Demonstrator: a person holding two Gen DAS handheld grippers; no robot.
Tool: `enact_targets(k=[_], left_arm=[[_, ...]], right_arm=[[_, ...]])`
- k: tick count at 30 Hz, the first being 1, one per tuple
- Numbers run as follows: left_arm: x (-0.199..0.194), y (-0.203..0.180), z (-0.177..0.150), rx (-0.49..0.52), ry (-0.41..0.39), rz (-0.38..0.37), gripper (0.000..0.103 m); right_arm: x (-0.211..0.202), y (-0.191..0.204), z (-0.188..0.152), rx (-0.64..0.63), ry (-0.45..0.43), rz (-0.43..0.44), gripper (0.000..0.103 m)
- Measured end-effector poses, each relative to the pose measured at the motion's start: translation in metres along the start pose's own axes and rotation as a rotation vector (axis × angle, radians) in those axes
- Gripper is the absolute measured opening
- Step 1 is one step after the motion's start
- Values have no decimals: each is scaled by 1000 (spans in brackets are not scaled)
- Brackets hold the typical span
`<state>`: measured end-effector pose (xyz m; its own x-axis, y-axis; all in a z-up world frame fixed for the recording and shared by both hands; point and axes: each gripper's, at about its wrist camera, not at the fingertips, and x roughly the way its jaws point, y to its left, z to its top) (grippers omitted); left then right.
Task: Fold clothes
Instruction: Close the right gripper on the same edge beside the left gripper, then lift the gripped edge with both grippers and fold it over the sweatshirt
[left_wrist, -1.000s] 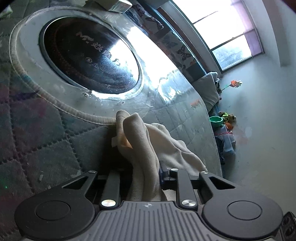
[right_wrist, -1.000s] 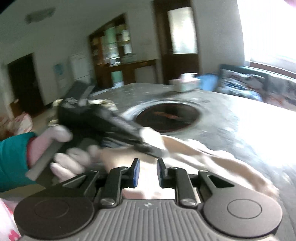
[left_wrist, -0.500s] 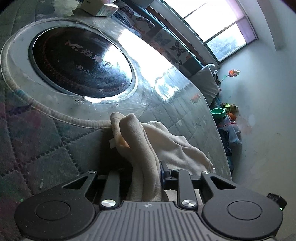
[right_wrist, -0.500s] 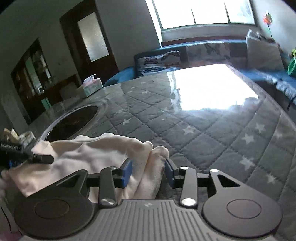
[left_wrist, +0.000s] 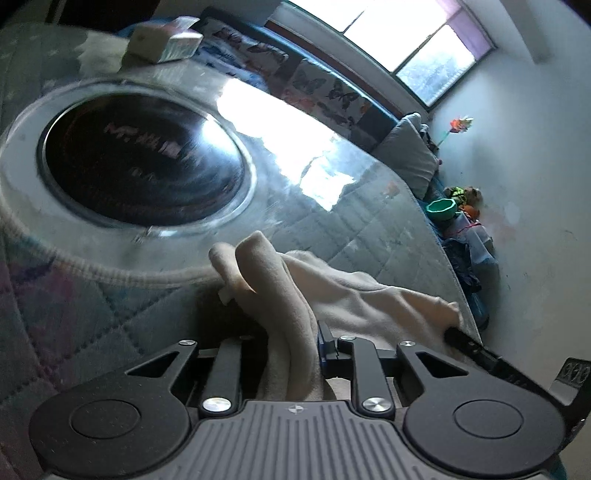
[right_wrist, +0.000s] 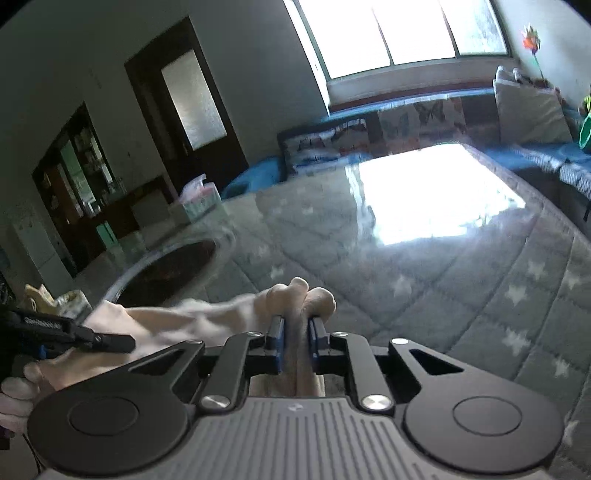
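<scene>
A cream garment (left_wrist: 354, 295) is stretched between my two grippers above the grey quilted, star-patterned table cover (right_wrist: 461, 280). My left gripper (left_wrist: 291, 339) is shut on a bunched edge of the garment, which pokes out past the fingers. My right gripper (right_wrist: 295, 332) is shut on the opposite bunched end (right_wrist: 303, 295). In the right wrist view the left gripper's dark fingers (right_wrist: 107, 341) and a white-gloved hand show at lower left, holding the cloth (right_wrist: 177, 321). In the left wrist view the right gripper's finger (left_wrist: 469, 345) touches the cloth's far edge.
A round dark glass hob (left_wrist: 140, 162) in a grey ring is set in the table, left of the garment. A tissue box (left_wrist: 162, 44) stands beyond it. A sofa with butterfly cushions (right_wrist: 417, 118) runs under the window. Toys and a green bowl (left_wrist: 441, 208) lie by the wall.
My right gripper has closed on the garment's end, which it only straddled half a second ago. The left gripper keeps its grip and has tilted up slightly.
</scene>
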<state>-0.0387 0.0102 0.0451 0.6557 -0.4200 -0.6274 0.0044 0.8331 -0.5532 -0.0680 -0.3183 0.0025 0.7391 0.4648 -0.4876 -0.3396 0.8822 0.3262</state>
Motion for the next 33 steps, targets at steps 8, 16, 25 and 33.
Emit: enact_targets(k=[8,16,25,33], left_arm=[[17,-37,23,99,-24,-36,18],[55,-80,52,168,-29,-73,18],[100,-118,70,233,-3,-90,18],[138,-136,71,276,50,-76,18]], right_arm=[[-32,8,32,-84,-109,-62,11],[-39,-10,69,-131,-175,-172,11],[-21,-54,93,-103,-174,-277,11],[-4,-84,90,-64,-139,-325,11]])
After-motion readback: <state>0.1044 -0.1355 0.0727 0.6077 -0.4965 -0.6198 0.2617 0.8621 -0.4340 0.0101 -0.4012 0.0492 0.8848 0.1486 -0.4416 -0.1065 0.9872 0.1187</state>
